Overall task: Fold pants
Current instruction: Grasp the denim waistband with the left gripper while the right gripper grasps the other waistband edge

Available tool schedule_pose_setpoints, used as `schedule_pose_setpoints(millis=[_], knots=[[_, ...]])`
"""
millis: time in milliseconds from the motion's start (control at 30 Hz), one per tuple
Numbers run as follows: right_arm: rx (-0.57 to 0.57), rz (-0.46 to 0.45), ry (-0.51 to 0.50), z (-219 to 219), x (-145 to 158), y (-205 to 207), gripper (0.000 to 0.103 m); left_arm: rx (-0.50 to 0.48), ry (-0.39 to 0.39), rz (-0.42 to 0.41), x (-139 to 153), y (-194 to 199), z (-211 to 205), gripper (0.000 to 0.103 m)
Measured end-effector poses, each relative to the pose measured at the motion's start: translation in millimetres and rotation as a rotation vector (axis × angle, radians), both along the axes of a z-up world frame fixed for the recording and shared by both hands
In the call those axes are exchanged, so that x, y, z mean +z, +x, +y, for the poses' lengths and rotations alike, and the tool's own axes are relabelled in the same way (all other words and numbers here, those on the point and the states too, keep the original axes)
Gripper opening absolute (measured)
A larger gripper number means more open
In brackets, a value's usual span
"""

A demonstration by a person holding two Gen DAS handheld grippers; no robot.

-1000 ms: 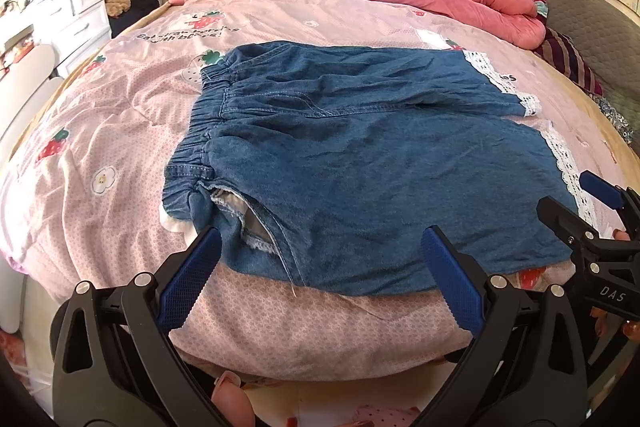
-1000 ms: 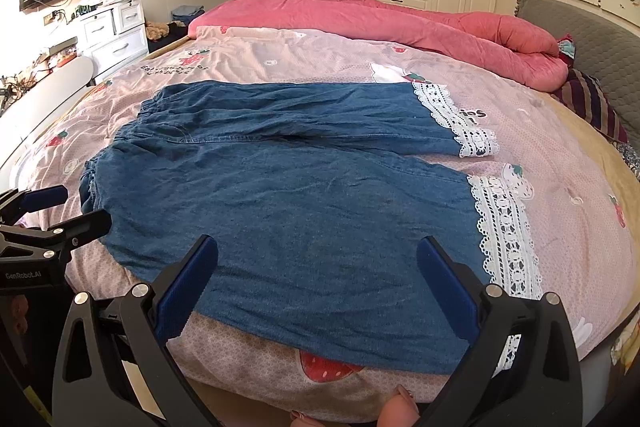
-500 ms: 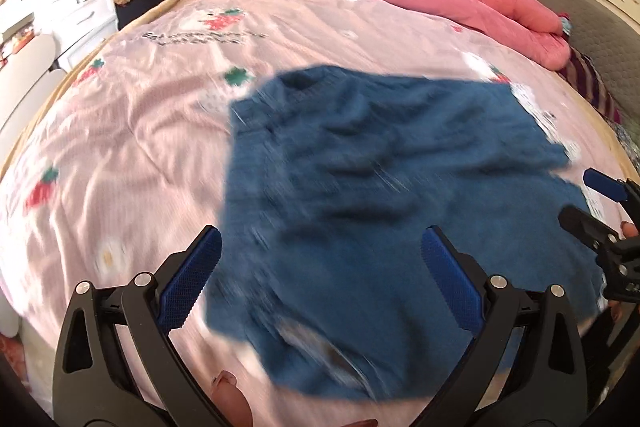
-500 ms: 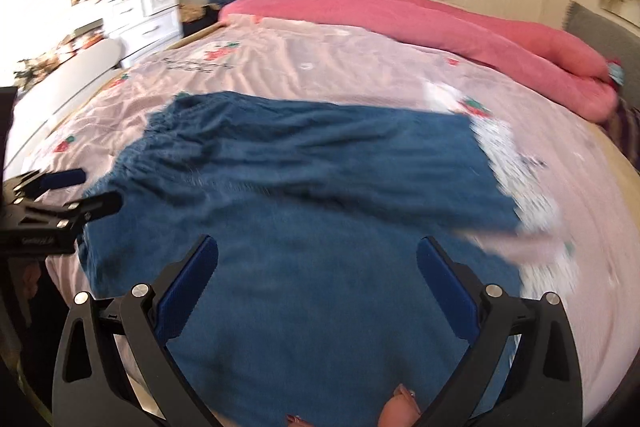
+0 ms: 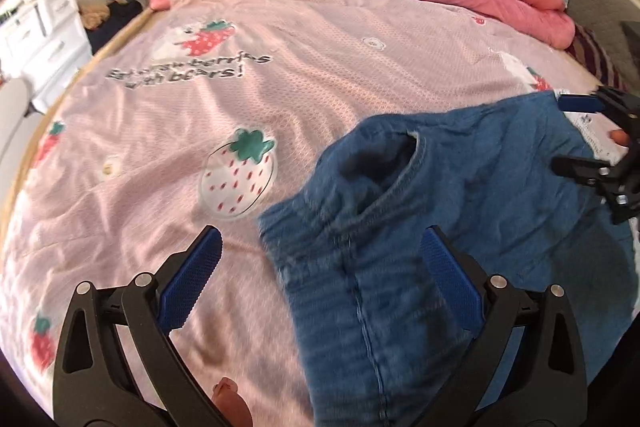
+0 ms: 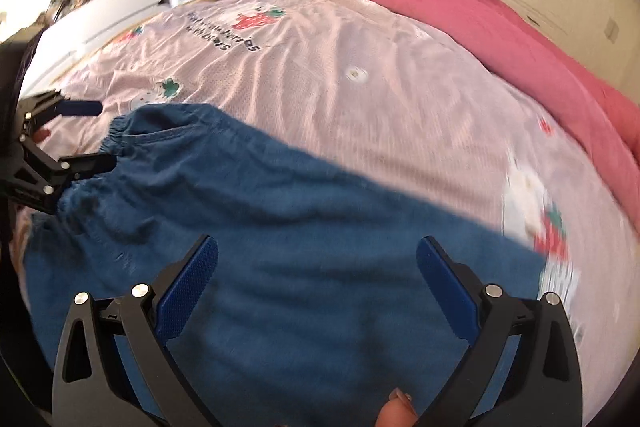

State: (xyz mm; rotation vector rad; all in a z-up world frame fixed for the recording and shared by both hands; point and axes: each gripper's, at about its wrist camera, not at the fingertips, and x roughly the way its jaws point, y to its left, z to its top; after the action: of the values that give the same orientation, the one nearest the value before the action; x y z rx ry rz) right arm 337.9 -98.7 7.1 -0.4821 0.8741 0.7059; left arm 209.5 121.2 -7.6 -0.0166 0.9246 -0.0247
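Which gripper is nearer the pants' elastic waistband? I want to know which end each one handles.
Left. The left gripper hangs open right at the elastic waistband. The right gripper is open over the leg fabric, well along the pants toward the lace hem.

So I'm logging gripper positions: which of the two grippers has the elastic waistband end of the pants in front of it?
The left gripper: the gathered waistband of the pants lies between its open fingers. The right gripper hovers over plain denim nearer the lace hem.
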Motion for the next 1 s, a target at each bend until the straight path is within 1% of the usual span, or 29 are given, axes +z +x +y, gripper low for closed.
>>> schedule_pose_setpoints(millis=[33, 100, 167, 200, 233, 267, 367, 400, 433, 467, 500, 533, 567, 600, 633, 667, 700, 733, 867, 1000], knots=[[0.015, -0.003, -0.011, 4, -1, 9, 0.099, -0.012, -0.015, -0.002, -1, 4, 1, 0.090], [0.048, 0.023, -0.039, 13, -8, 28, 0.099, -0.033, -0.020, -0.004, -3, 11, 1, 0.079], [0.071, 0.034, -0.074, 22, -16, 42, 0.099, -0.054, -0.007, -0.006, -5, 18, -1, 0.066], [0.085, 0.039, -0.086, 25, -19, 47, 0.099, -0.066, -0.006, -0.002, -7, 22, -2, 0.061], [0.094, 0.037, -0.093, 29, -22, 52, 0.099, -0.077, -0.010, 0.006, -9, 26, -2, 0.053], [0.104, 0.049, -0.096, 31, -24, 56, 0.098, -0.089, -0.013, 0.016, -11, 29, -2, 0.047], [0.126, 0.052, -0.074, 37, -25, 63, 0.096, -0.114, -0.023, 0.043, -20, 37, -2, 0.035], [0.137, 0.052, -0.067, 40, -25, 65, 0.092, -0.120, -0.032, 0.048, -22, 40, 0, 0.032], [0.151, 0.051, -0.065, 43, -25, 64, 0.079, -0.122, -0.047, 0.050, -24, 41, 2, 0.026], [0.167, 0.050, -0.064, 45, -25, 63, 0.076, -0.125, -0.068, 0.050, -25, 43, 5, 0.021], [0.187, 0.046, -0.077, 50, -26, 62, 0.074, -0.135, -0.090, 0.047, -25, 43, 7, 0.019], [0.202, 0.044, -0.096, 55, -29, 62, 0.073, -0.143, -0.099, 0.047, -26, 42, 8, 0.013], [0.214, 0.044, -0.113, 59, -32, 62, 0.071, -0.149, -0.111, 0.047, -26, 42, 9, 0.011], [0.227, 0.057, -0.125, 62, -35, 62, 0.056, -0.150, -0.109, 0.043, -24, 41, 8, 0.010], [0.237, 0.075, -0.130, 65, -38, 63, 0.031, -0.151, -0.111, 0.037, -23, 41, 8, 0.008], [0.243, 0.095, -0.130, 67, -40, 63, 0.021, -0.153, -0.119, 0.027, -20, 38, 8, 0.007], [0.250, 0.095, -0.124, 67, -39, 60, 0.011, -0.156, -0.118, 0.019, -17, 37, 7, 0.007], [0.260, 0.081, -0.119, 67, -37, 56, 0.005, -0.158, -0.116, 0.011, -15, 36, 6, 0.007], [0.241, 0.053, -0.052, 54, -23, 43, 0.003, -0.169, -0.119, -0.022, -3, 27, 3, 0.006], [0.243, 0.003, 0.020, 36, 4, 12, 0.003, -0.181, -0.133, -0.070, 12, 9, 1, 0.006]])
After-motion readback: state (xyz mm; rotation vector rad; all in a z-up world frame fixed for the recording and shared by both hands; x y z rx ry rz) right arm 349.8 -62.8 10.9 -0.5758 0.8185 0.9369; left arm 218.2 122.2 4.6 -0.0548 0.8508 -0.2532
